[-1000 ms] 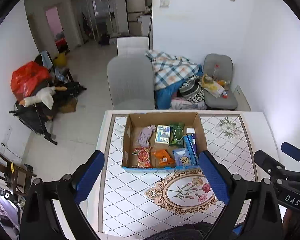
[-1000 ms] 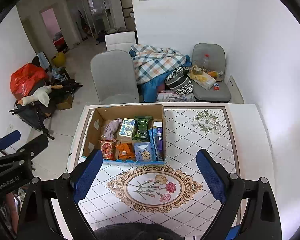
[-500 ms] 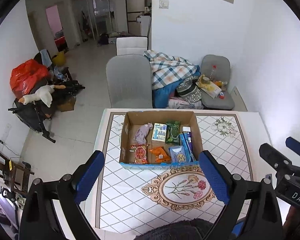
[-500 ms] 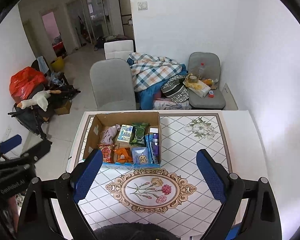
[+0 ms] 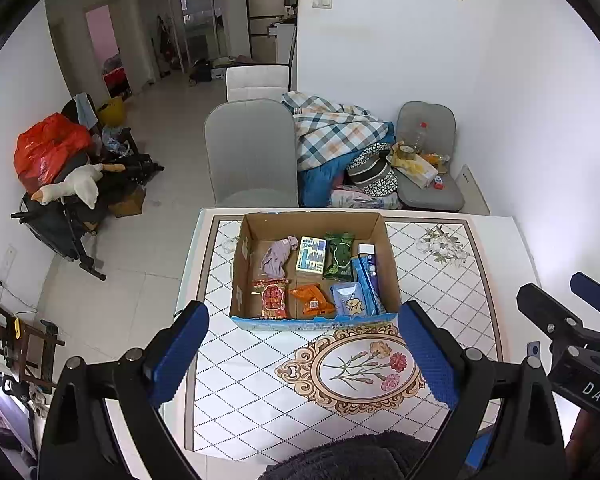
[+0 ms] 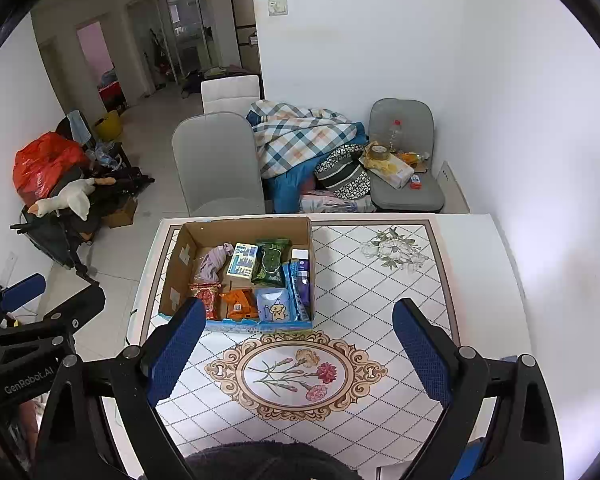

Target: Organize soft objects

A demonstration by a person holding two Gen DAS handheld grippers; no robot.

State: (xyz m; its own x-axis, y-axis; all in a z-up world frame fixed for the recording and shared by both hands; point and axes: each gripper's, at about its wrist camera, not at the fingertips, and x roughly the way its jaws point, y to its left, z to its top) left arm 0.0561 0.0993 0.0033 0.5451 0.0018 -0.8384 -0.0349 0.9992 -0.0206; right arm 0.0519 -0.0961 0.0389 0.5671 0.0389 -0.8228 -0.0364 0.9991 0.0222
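A cardboard box (image 5: 313,220) stands on the patterned table (image 5: 260,380), far from me. It holds a crumpled purple cloth (image 5: 277,256), a red snack pack (image 5: 273,299), an orange pack (image 5: 313,300), a green pack (image 5: 339,255), a light blue pack (image 5: 350,299) and several others. The box (image 6: 244,227) also shows in the right wrist view, with the purple cloth (image 6: 214,261) in it. My left gripper (image 5: 304,352) is open and empty, above the table's near part. My right gripper (image 6: 298,354) is open and empty, beside it.
A grey chair (image 5: 250,152) stands behind the table. A plaid blanket pile (image 5: 332,132) and a second chair with clutter (image 5: 424,160) sit against the back wall. A red bag and a plush goose (image 5: 72,188) lie at the left. White walls close the right side.
Both grippers have drawn back and up from the table, so the box looks smaller and farther. Both stay open and empty.
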